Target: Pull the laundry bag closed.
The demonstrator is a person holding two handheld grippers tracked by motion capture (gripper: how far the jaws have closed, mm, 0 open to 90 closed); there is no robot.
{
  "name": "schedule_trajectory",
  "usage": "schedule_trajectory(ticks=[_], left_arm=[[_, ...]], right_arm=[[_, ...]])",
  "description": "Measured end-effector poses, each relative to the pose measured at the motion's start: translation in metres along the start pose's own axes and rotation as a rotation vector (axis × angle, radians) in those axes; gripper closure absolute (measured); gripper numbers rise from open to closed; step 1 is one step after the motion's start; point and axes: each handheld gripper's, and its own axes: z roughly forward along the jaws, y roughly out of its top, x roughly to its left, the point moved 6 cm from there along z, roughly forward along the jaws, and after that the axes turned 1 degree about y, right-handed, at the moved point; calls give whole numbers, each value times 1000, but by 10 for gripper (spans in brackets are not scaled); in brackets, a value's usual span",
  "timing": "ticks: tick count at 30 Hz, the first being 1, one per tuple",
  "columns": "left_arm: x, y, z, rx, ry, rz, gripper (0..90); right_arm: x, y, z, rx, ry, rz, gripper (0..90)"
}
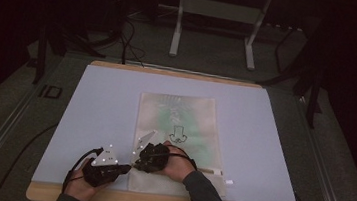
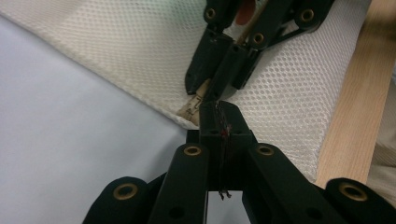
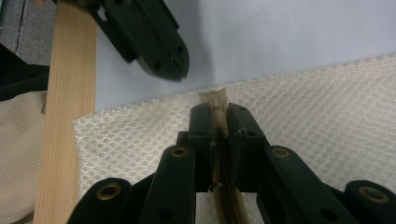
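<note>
Mesh bag point(image 1: 178, 130) lies lengthwise away from the person on pale blue table point(image 1: 96, 102); right gripper point(image 3: 218, 112) clamps its zipper point(image 3: 214, 99), left gripper point(image 2: 219, 112) shut empty, dark room

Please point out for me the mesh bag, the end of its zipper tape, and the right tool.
mesh bag point(image 1: 195, 117): high view, on its flat cloth above the printed figure.
zipper tape end point(image 3: 213, 99): right gripper view, on the beige tab past the jaw tips.
right tool point(image 3: 218, 112): right gripper view, between its fingertips, shut on the zipper tape.
</note>
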Motion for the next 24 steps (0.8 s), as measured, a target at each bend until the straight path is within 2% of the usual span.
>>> schedule_trajectory(ticks=[5, 9, 12, 18, 21, 24], left_arm=[[-6, 1, 6, 23, -16, 43, 885], [-8, 0, 8, 35, -24, 61, 885], [-8, -1, 10, 53, -12, 78, 884], [-11, -1, 14, 104, 42, 124, 891], [-12, 1, 15, 139, 69, 120, 894], [-11, 0, 15, 142, 63, 96, 896]], right_arm=[[0, 0, 0, -3, -1, 5, 808], [0, 0, 0, -3, -1, 5, 808], [0, 0, 0, -4, -1, 5, 808], [1, -1, 0, 2, 1, 8, 808], [1, -2, 0, 1, -1, 0, 809], [1, -3, 0, 6, -3, -7, 812]])
